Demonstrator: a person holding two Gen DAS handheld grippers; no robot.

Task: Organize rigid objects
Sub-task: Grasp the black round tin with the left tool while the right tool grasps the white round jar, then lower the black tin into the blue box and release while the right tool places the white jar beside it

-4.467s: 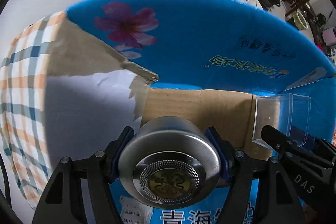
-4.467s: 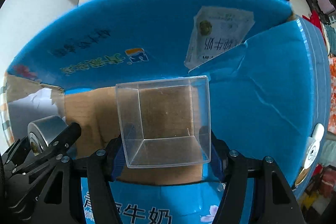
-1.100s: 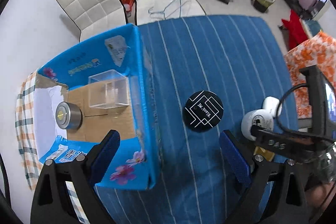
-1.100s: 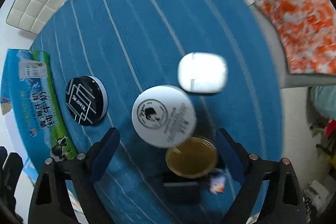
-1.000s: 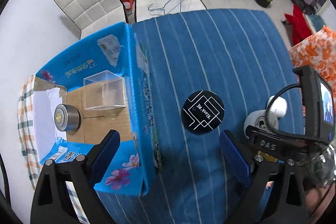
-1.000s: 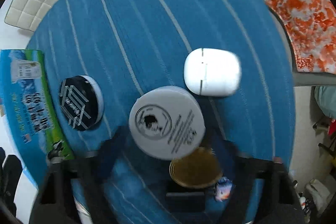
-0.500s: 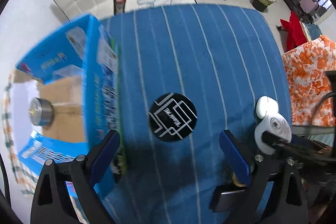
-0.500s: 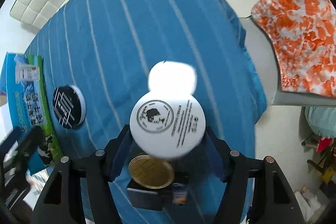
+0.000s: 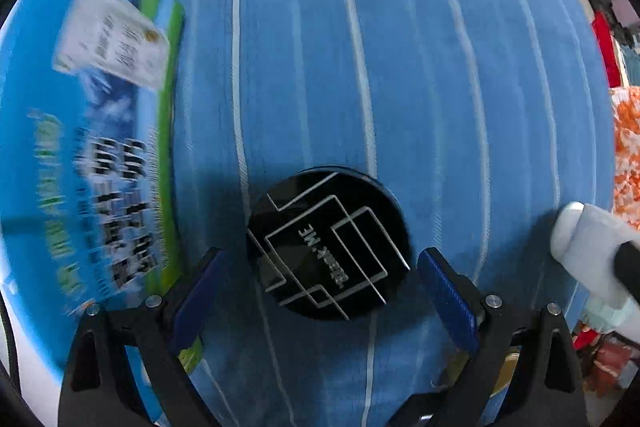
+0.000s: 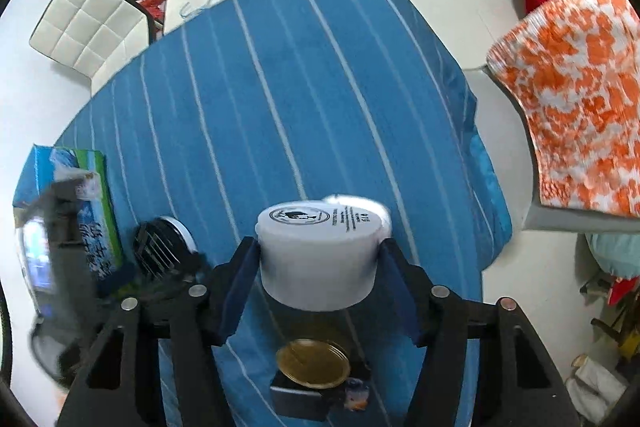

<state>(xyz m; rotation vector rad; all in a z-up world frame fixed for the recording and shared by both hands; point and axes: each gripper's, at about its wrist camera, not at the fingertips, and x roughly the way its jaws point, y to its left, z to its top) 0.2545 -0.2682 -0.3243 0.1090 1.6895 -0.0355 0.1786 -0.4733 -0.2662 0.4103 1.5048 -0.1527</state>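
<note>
Blue box [image 9: 80, 155] stands at the cloth's [image 9: 400, 67] left edge. White jar [image 10: 320, 255], rigid and probably light, sits clamped at its smooth sidewall by the right gripper [image 10: 320, 283]. Black disc [image 9: 328, 247], flat and likely slippery, lies between the spread-apart left gripper's [image 9: 320, 287] pads; its rim suits grasping.

Black round tin [image 9: 328, 243], white line pattern on lid, lies flat on the blue striped table [image 9: 400, 67], just beside the blue printed carton [image 9: 80, 147]. White round jar [image 10: 320, 255], black print on lid, upright, clamped between the right tool's [image 10: 320, 267] pads. Gold-lidded tin [image 10: 314, 363] sits below it.
</note>
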